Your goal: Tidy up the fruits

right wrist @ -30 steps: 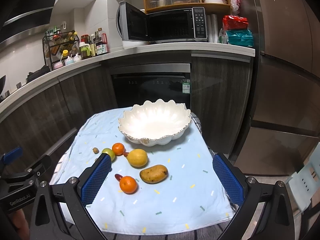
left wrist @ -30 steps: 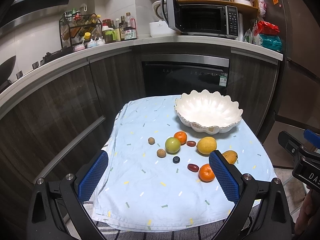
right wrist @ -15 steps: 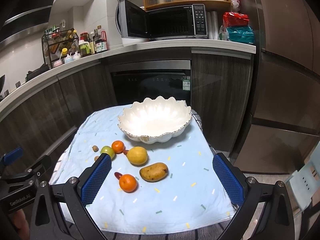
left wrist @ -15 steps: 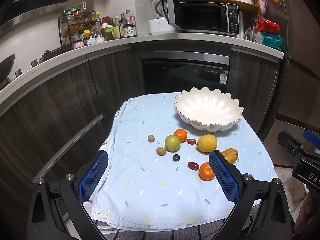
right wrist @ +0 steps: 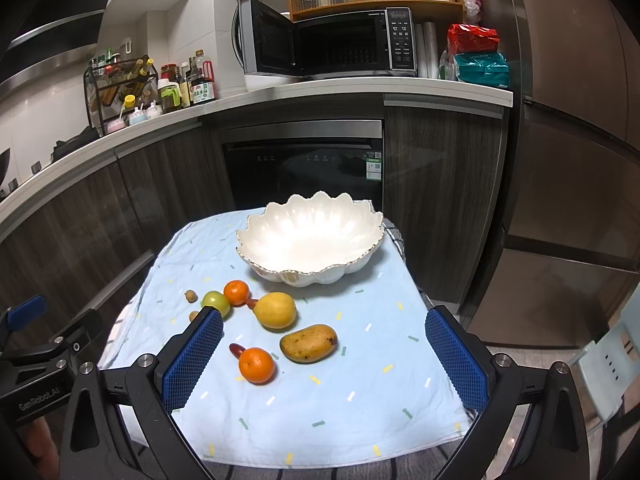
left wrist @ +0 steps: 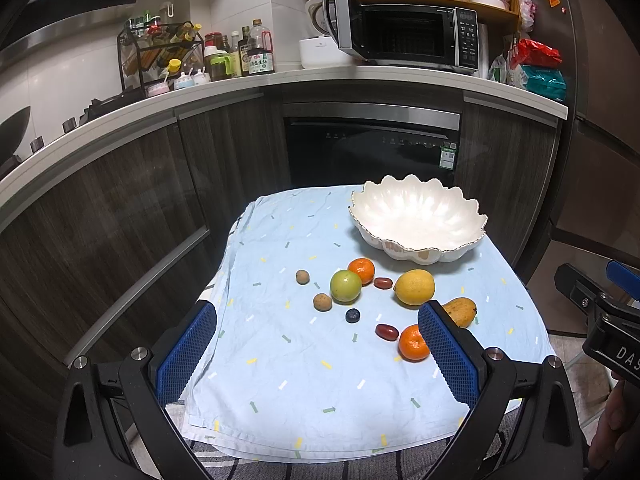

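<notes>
since the earlier frame both tools have eased closer to the worktop, fruit unmoved. left tool gapes wide, holding nothing. on the blue cloth: green apple, lemon, a speckled yellow-brown mango, probably. scalloped white bowl sits behind, empty. right tool gapes too.

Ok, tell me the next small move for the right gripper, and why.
Probably lower the open right gripper over the mango: it lies nearest between the fingers, apart from the other fruit, and the white bowl holds nothing yet.
</notes>
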`<state>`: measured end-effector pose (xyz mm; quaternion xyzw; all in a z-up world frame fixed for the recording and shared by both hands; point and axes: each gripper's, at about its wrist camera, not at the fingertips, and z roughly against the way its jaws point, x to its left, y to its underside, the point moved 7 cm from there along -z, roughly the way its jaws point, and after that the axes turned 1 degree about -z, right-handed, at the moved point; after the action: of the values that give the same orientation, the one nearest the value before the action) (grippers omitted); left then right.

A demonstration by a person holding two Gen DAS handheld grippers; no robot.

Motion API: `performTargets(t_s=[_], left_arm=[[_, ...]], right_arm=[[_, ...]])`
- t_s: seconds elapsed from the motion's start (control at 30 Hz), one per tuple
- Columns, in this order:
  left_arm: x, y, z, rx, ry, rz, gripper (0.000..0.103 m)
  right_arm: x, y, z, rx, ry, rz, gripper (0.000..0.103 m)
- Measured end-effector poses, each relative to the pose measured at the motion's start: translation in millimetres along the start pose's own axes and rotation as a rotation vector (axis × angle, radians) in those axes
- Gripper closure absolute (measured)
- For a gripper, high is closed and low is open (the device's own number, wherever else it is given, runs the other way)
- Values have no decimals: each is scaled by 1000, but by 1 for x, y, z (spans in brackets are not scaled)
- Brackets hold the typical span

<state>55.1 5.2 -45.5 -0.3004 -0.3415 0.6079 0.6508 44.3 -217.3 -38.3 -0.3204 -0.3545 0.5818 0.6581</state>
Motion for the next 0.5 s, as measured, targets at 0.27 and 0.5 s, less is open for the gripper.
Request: performTargets(t_s=[0.27,0.5], left_arm=[[0,1,0,0,0,0,0],[0,1,0,3,1,1,0]], right_arm=[[0,0,0,1,0,0,0],[1,1,-3,7,1,1,0]])
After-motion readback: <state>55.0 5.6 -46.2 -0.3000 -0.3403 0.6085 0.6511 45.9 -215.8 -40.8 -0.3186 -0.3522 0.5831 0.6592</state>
